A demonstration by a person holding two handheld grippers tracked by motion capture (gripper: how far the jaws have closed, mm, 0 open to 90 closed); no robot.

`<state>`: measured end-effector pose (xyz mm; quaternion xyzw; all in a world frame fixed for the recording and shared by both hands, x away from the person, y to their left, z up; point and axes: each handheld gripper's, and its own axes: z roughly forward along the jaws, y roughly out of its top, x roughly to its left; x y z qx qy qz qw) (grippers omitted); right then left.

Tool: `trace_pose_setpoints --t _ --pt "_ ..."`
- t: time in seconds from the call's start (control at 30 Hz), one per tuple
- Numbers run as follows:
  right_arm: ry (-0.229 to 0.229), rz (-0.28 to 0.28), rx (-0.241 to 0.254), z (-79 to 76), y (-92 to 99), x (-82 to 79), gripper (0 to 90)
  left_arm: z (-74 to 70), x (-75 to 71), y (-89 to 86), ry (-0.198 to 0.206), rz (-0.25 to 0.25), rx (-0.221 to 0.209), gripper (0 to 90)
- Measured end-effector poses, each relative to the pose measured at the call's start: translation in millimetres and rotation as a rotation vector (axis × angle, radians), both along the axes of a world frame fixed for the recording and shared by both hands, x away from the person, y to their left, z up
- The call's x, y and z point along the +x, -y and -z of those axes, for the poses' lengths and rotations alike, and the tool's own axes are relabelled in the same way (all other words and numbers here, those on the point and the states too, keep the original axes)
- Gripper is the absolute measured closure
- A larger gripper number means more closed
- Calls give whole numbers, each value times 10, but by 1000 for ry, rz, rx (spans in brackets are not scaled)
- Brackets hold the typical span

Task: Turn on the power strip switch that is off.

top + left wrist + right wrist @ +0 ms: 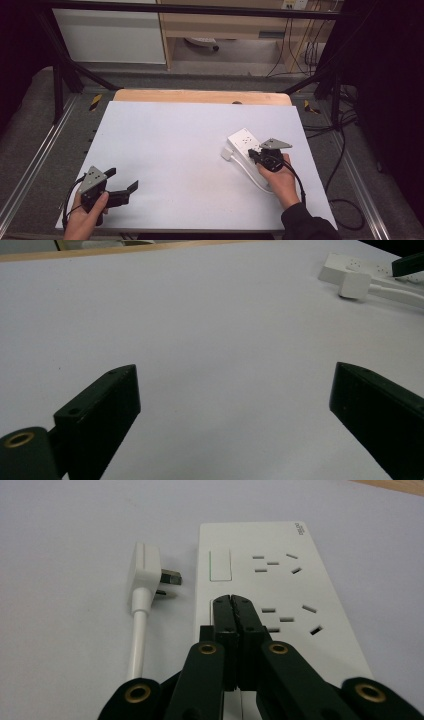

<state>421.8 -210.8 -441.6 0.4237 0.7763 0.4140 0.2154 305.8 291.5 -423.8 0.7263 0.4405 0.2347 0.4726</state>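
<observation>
Right now your right tool [233,600], jaws closed on nothing, sits over the white power strip [280,580] on the bench's [175,150] right side, its plug [147,575] just beside; your left tool [121,186] gapes open, well apart

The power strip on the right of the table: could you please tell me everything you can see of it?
The power strip is a flat white block, plastic by its look, lying face up on the right side of the white table. Its top carries groups of socket slots, rocker switches along one edge and a small grey mark in a far corner. The right gripper, jaws shut, rests its tips on or just above the nearer switch. A white plug on a white cable lies beside the strip, prongs toward it, not inserted.
</observation>
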Motion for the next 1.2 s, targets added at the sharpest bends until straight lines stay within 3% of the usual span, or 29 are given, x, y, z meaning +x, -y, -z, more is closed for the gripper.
trace_pose_setpoints --t 1.2 --pt "-31 8 4 3 -8 21 900 0 0 1 1 3 3 59"
